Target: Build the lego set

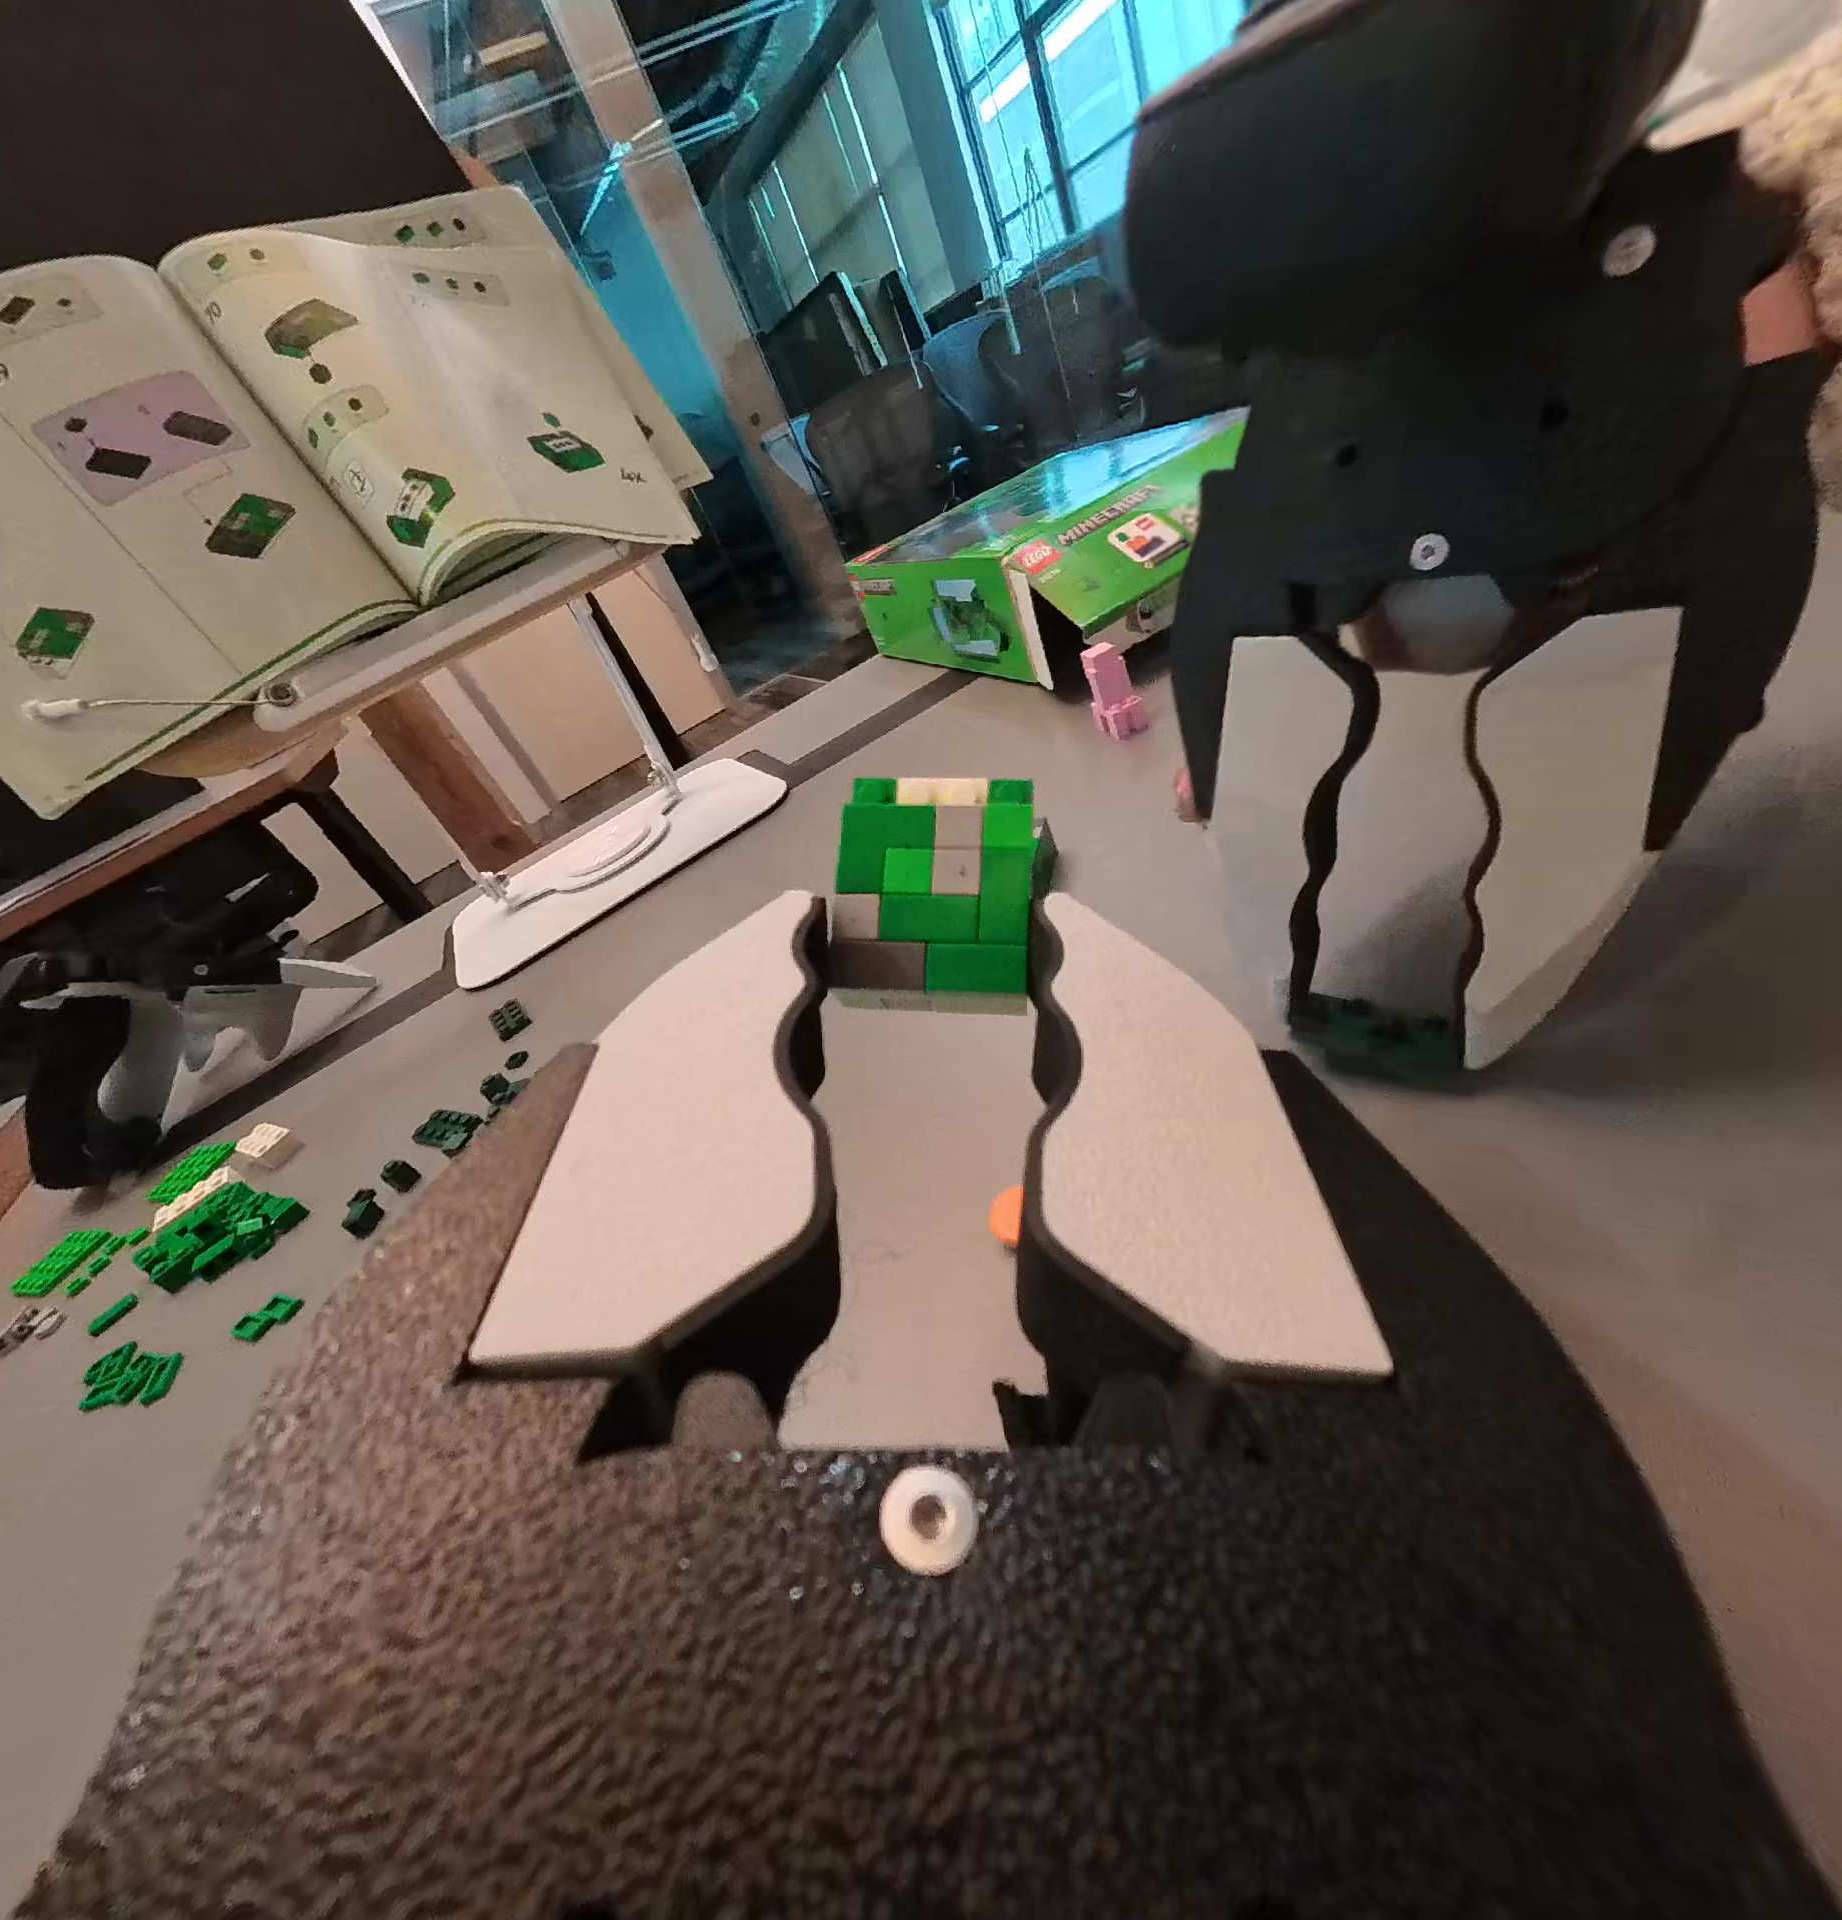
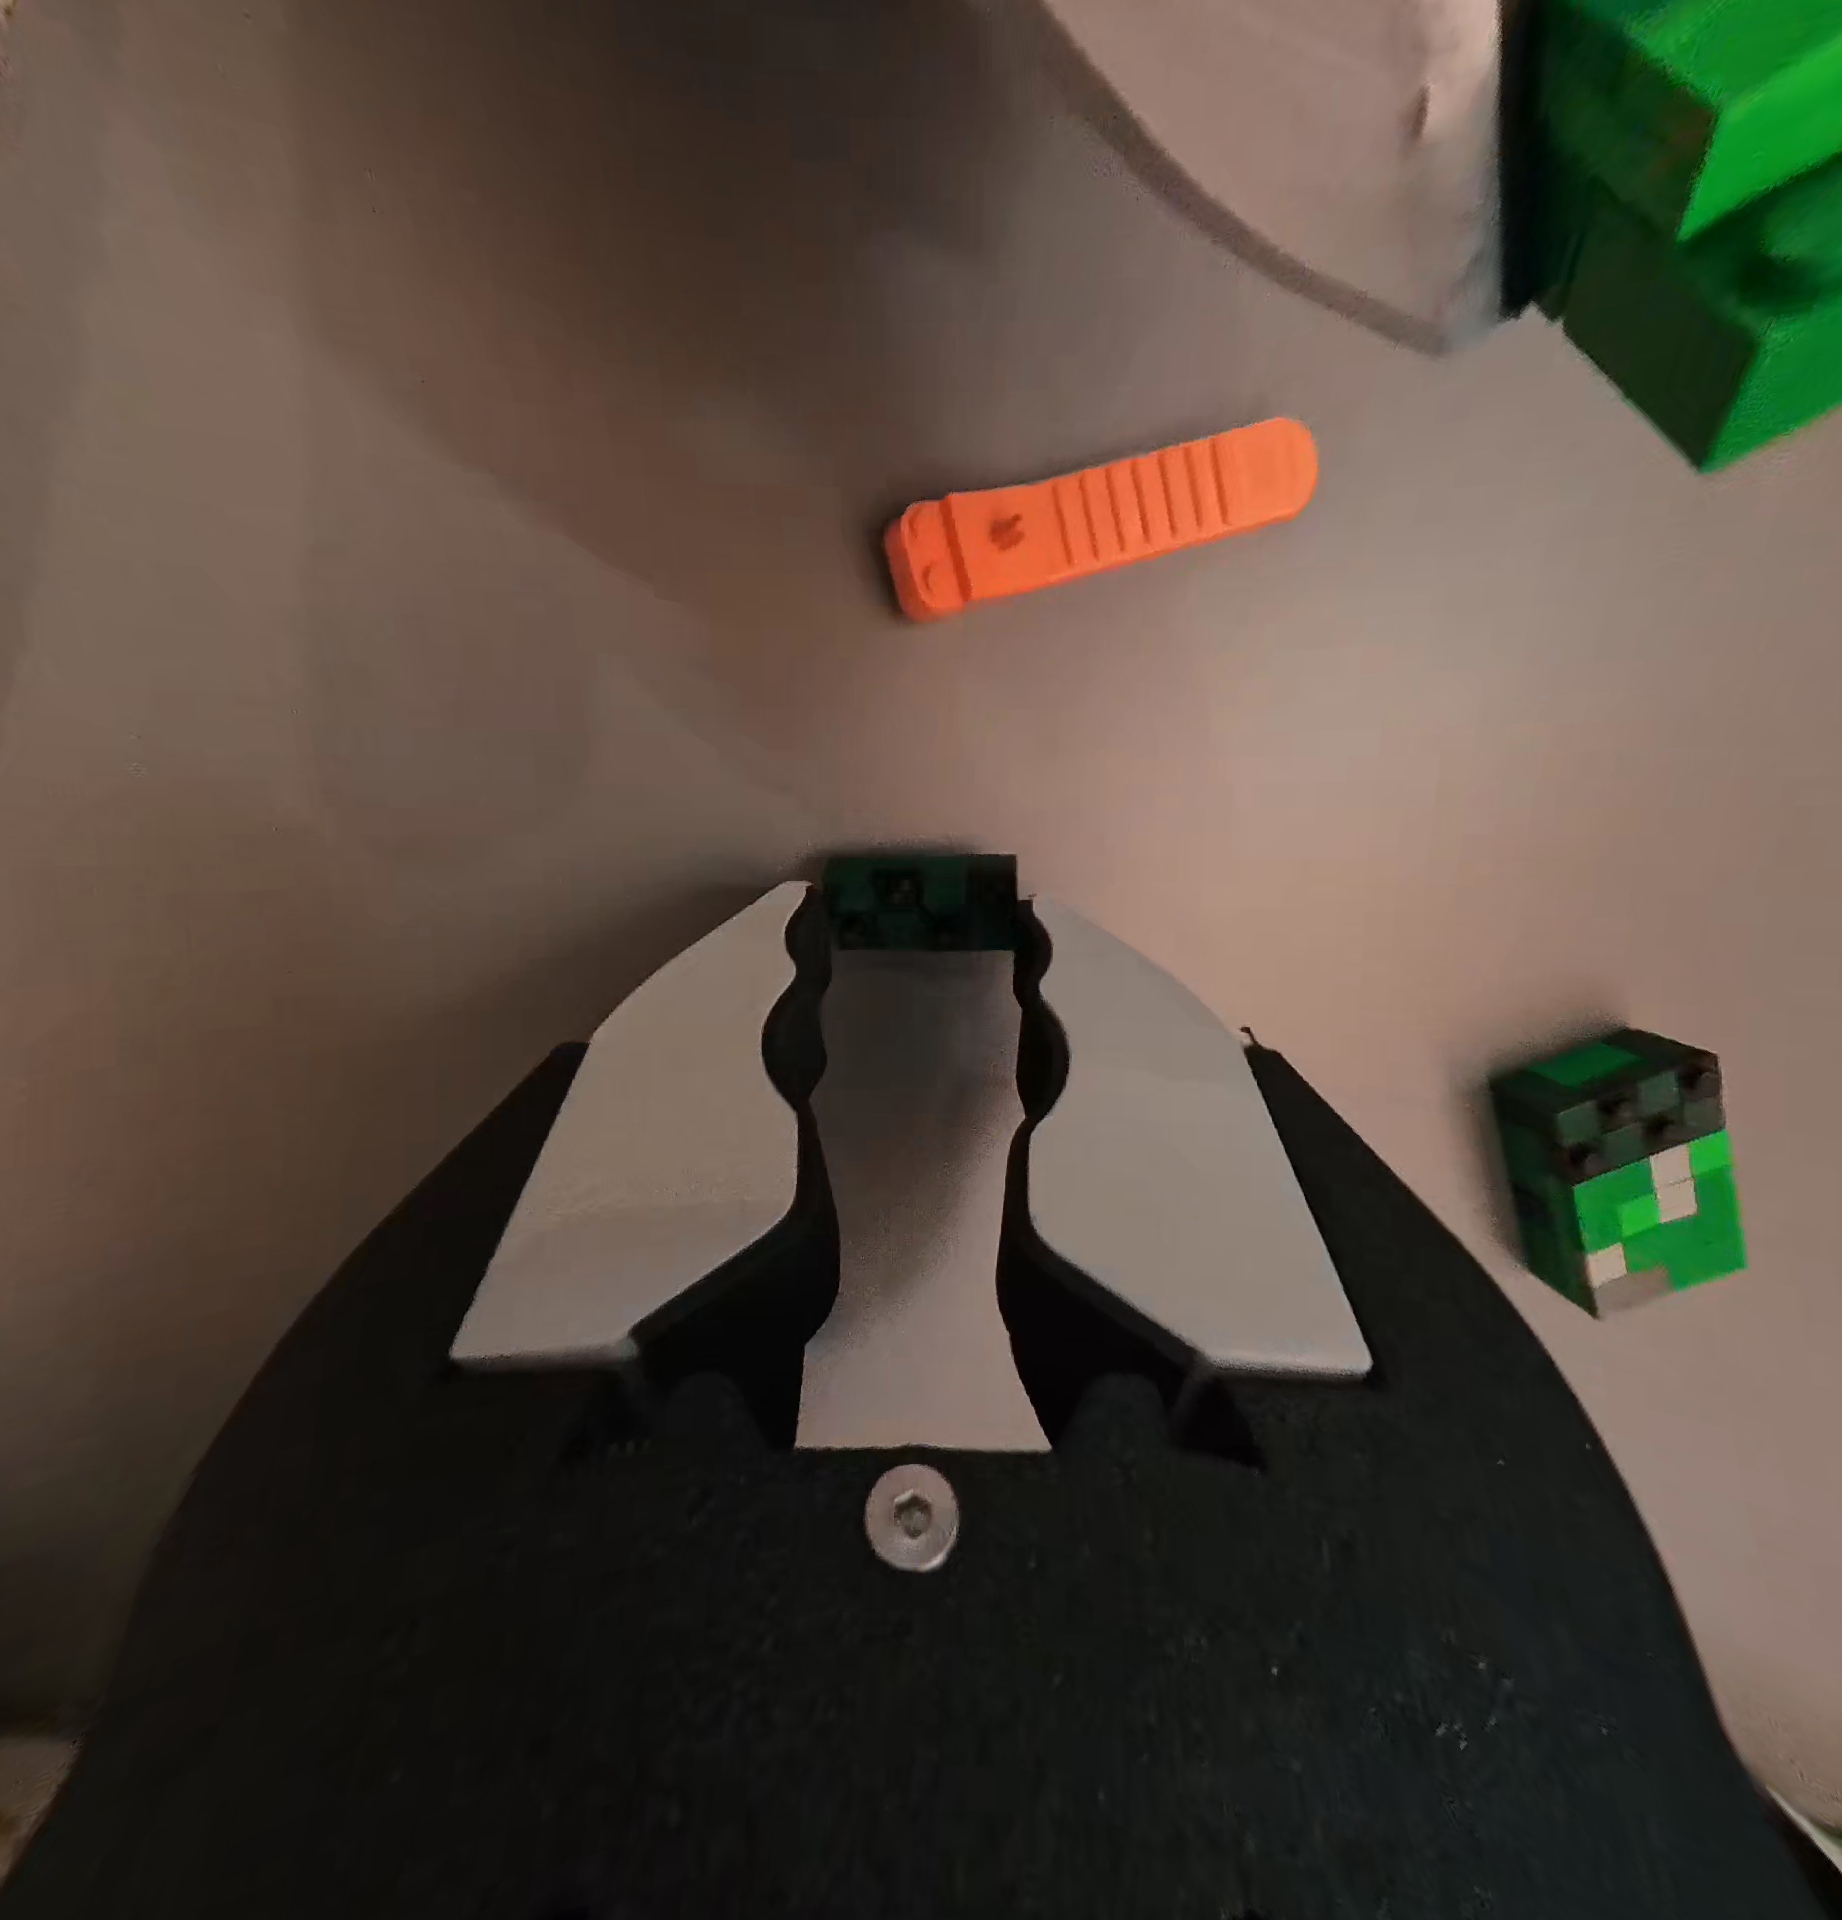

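My left gripper is shut on the lower part of a green, grey and white brick tower, held upright above the grey table. The tower also shows at the top right of the right wrist view. My right gripper points down at the table and is shut on a small dark green plate. In the left wrist view the right gripper stands right of the tower, with the plate at its tips, at or just above the table.
An orange brick separator and a small green cube build lie on the table. Loose green pieces lie at the left. An open instruction booklet sits on a stand. A green box and pink figure are behind.
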The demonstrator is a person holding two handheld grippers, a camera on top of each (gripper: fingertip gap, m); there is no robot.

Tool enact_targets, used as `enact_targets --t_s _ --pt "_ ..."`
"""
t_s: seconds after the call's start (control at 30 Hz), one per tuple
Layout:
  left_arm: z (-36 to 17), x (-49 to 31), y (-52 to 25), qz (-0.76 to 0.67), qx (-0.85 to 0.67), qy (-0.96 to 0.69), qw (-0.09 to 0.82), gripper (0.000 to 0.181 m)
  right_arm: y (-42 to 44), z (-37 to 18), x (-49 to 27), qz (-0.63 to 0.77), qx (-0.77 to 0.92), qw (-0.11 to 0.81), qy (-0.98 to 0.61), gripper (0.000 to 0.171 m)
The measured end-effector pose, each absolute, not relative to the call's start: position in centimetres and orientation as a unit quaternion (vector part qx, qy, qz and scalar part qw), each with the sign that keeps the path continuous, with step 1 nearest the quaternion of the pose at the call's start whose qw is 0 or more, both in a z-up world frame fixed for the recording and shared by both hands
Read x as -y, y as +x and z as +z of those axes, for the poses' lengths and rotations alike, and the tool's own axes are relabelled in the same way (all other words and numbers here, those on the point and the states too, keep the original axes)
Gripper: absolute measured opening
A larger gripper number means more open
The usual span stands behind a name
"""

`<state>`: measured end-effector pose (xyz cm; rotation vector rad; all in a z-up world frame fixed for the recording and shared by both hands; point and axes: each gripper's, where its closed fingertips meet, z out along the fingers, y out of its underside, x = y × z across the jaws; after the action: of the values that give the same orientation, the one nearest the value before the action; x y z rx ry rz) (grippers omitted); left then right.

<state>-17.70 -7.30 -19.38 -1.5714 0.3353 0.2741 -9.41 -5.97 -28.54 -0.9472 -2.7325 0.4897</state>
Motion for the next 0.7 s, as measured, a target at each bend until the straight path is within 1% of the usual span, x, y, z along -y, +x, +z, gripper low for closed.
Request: enact_targets --t_s 0.03,0.2,0.33,0.43,0.7 --pt "-19.4 7.3 -17.7 0.122 -0.15 -0.702 0.686 0.037 -9.5 -28.5 6.1 0.184 0.922 0.114 -0.322 0.033" --pt "-19.4 7.4 -17.9 0.115 -0.147 -0.703 0.687 0.037 -9.9 -27.6 6.3 0.316 0.877 0.164 -0.324 0.038" --pt "-19.6 7.4 -17.8 0.111 -0.15 -0.704 0.686 0.037 -8.9 -27.7 6.2 0.385 0.85 0.145 -0.33 0.042" --pt "-19.6 7.4 -17.7 0.111 -0.155 -0.703 0.685 0.037 -8.9 -27.7 6.1 0.405 0.841 0.14 -0.331 0.042" --pt "-19.8 7.4 -17.6 0.108 -0.16 -0.706 0.682 0.037 -9.0 -28.3 6.2 0.384 0.857 0.143 -0.314 0.041"
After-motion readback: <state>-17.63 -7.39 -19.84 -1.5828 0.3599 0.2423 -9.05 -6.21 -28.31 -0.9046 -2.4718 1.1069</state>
